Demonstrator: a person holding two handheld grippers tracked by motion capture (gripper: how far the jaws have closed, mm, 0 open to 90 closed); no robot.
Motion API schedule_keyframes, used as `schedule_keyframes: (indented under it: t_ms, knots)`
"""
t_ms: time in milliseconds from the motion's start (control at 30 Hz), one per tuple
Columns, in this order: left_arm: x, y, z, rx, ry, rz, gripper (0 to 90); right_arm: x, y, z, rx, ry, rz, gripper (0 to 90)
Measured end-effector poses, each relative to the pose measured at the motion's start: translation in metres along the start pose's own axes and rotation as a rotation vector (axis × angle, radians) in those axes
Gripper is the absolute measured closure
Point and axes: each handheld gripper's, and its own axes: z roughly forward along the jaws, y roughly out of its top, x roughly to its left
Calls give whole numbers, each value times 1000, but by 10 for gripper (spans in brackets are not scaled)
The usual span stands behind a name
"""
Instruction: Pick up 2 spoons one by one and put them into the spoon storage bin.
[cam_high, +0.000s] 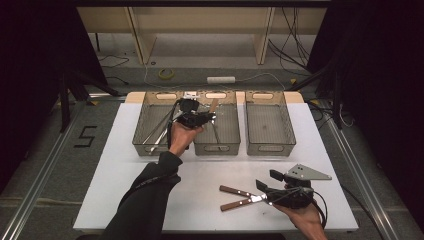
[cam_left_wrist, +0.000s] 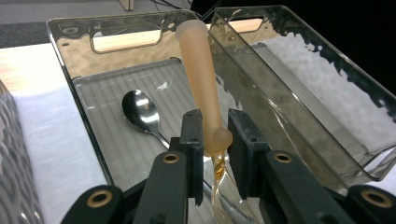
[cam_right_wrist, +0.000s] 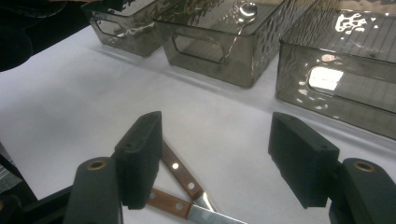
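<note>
The table top (cam_high: 130, 165) is plain white. Three bins (cam_high: 267, 129) at twelve o'clock are smoky grey and see-through, their walls rippled and their floors ribbed in fine lines. The left gripper (cam_left_wrist: 215, 136), black with brass-coloured rivets, clamps a translucent amber handle (cam_left_wrist: 200, 70); a shiny silver spoon (cam_left_wrist: 140, 111) lies at nine o'clock from it. At five o'clock on the table, two knives (cam_high: 240, 197) have reddish-brown wooden handles with pale rivets and silver blades. The right gripper (cam_right_wrist: 215, 156) is black too, topped by a grey plate (cam_high: 306, 173). The sleeve (cam_high: 145, 200) is black.
</note>
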Motion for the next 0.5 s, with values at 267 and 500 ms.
schedule_keyframes:
  t_ms: [267,500]
  knots:
    - [0,0,4,21,23,8,755,0,0,0,-1,1,0,363]
    - [2,0,7,12,33,-11,711,0,0,-1,-2,2,-1,363]
